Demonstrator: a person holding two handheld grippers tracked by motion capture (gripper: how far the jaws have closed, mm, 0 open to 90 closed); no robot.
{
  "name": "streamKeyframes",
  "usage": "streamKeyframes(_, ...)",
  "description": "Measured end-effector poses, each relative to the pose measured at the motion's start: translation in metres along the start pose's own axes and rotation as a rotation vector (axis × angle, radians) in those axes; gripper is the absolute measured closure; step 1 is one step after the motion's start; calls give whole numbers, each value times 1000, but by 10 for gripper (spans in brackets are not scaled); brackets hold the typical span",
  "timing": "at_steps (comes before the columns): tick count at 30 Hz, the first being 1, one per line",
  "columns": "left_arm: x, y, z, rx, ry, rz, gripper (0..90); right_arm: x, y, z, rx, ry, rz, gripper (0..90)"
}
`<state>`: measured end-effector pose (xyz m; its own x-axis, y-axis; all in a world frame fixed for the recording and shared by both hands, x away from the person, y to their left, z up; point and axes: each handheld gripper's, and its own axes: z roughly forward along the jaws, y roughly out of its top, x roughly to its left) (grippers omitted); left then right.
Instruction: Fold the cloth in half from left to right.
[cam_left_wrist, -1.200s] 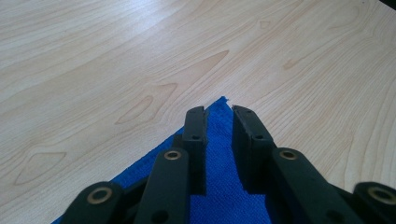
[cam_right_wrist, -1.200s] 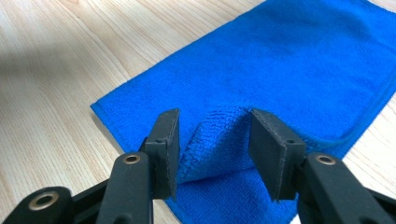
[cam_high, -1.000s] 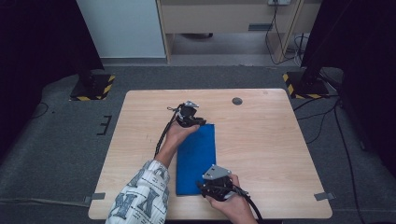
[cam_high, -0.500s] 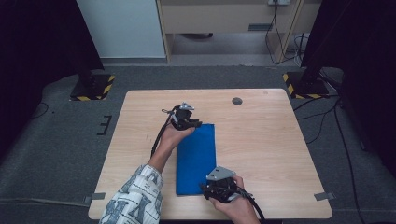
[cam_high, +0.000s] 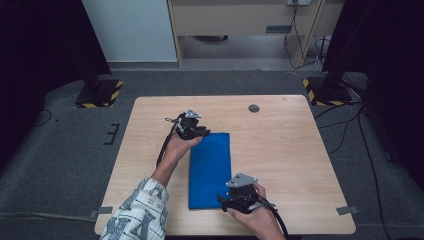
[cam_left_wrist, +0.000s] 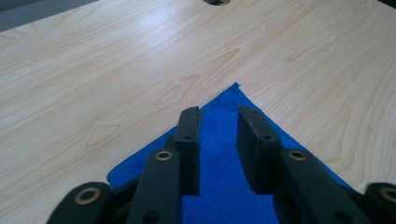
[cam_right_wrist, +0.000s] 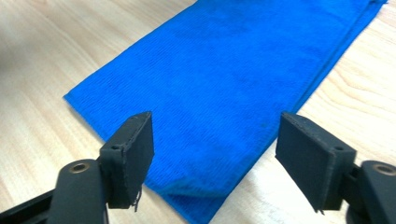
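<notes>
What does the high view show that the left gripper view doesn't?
The high view alone takes in the whole folded blue cloth, both hands, the right gripper at the cloth's near edge, and the floor around the table. The left gripper view alone shows the left gripper fingers parted above a cloth corner, close up. Both share cloth and wooden tabletop.

A lab-like recording room: a pale wooden worktop (cam_high: 300, 150) on grey carpet (cam_high: 65, 150), black stands with yellow-black hazard-striped bases (cam_high: 100, 94), dark curtains (cam_high: 40, 45), and loose cables (cam_high: 300, 35).

Matt blue terry cloth (cam_high: 210, 170) on smooth pale wood table (cam_high: 290, 150)
</notes>
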<state>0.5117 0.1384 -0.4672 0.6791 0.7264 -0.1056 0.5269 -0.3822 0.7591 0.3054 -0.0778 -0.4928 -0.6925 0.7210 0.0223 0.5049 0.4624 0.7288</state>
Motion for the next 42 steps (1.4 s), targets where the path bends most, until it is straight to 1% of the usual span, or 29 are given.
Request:
streamKeyframes(1, 0, 0, 0, 0, 0, 0, 680, 0, 0, 0, 0, 0, 0, 276)
streamKeyframes(3, 3, -2, -2, -3, 19, 6, 658, -5, 3, 1, -1, -2, 12, 256)
streamKeyframes(4, 3, -2, -2, -3, 19, 6, 652, -7, 4, 1, 0, -1, 16, 250)
streamKeyframes(5, 6, -4, -4, -6, 27, 5, 640, -8, 5, 1, -1, -3, 19, 244)
streamKeyframes(8, 8, -6, -5, -9, 34, 4, 596, -12, 8, 0, 0, -5, 21, 226)
streamKeyframes(9, 9, -7, -6, -10, 41, 7, 596, -12, 8, 0, 0, -5, 21, 226)
streamKeyframes(10, 10, -7, -6, -10, 49, 4, 567, -15, 10, 0, 0, -9, 21, 220)
streamKeyframes(11, 10, -8, -6, -12, 54, 2, 497, -19, 13, 2, 1, -17, 28, 211)
streamKeyframes(12, 10, -8, -6, -12, 58, -1, 466, -21, 14, 2, -2, -17, 28, 207)
streamKeyframes(13, 11, -9, -6, -14, 64, -4, 466, -21, 14, 2, -2, -17, 28, 207)
streamKeyframes(14, 11, -10, -6, -15, 65, -4, 413, -26, 16, 4, -3, -20, 37, 198)
streamKeyframes(15, 11, -11, -6, -13, 67, -1, 395, -29, 17, 5, -5, -21, 42, 197)
streamKeyframes(17, 12, -13, -5, -8, 67, 1, 357, -33, 19, 8, -1, -19, 49, 190)
streamKeyframes(19, 14, -14, -4, -2, 67, -1, 347, -34, 19, 9, -1, -19, 48, 187)
streamKeyframes(23, 15, -18, -4, 1, 66, 0, 291, -41, 22, 14, 3, -15, 56, 173)
streamKeyframes(24, 15, -18, -4, 1, 64, -4, 261, -45, 23, 17, 0, -14, 58, 169)
streamKeyframes(25, 15, -19, -4, -1, 62, -9, 261, -45, 23, 17, 0, -14, 58, 169)
streamKeyframes(26, 15, -20, -4, 2, 60, -5, 227, -50, 25, 20, 0, -15, 60, 161)
streamKeyframes(28, 14, -22, -3, 11, 62, 2, 210, -51, 26, 21, 2, -17, 64, 157)
streamKeyframes(29, 13, -23, -4, 13, 61, 8, 183, -57, 28, 25, 1, -18, 67, 149)
streamKeyframes(31, 13, -24, -6, 5, 61, 8, 167, -59, 30, 26, 0, -19, 73, 149)
streamKeyframes(32, 13, -25, -7, 3, 60, 6, 138, -66, 33, 30, -2, -28, 70, 145)
streamKeyframes(33, 13, -25, -7, 2, 57, 4, 138, -66, 33, 30, -2, -28, 70, 145)
streamKeyframes(34, 13, -26, -8, 5, 55, 4, 117, -71, 36, 33, 2, -37, 67, 140)
streamKeyframes(35, 13, -26, -9, 3, 56, 4, 117, -71, 36, 33, 2, -37, 67, 140)
streamKeyframes(38, 16, -28, -13, -6, 56, -4, 98, -78, 42, 38, 0, -43, 69, 127)
streamKeyframes(39, 17, -28, -15, -10, 49, -10, 89, -83, 46, 42, -1, -45, 79, 121)
streamKeyframes(40, 18, -29, -15, -10, 47, -14, 86, -85, 47, 43, -5, -46, 75, 120)
streamKeyframes(42, 19, -29, -17, -10, 58, -12, 85, -87, 48, 45, -4, -45, 74, 119)
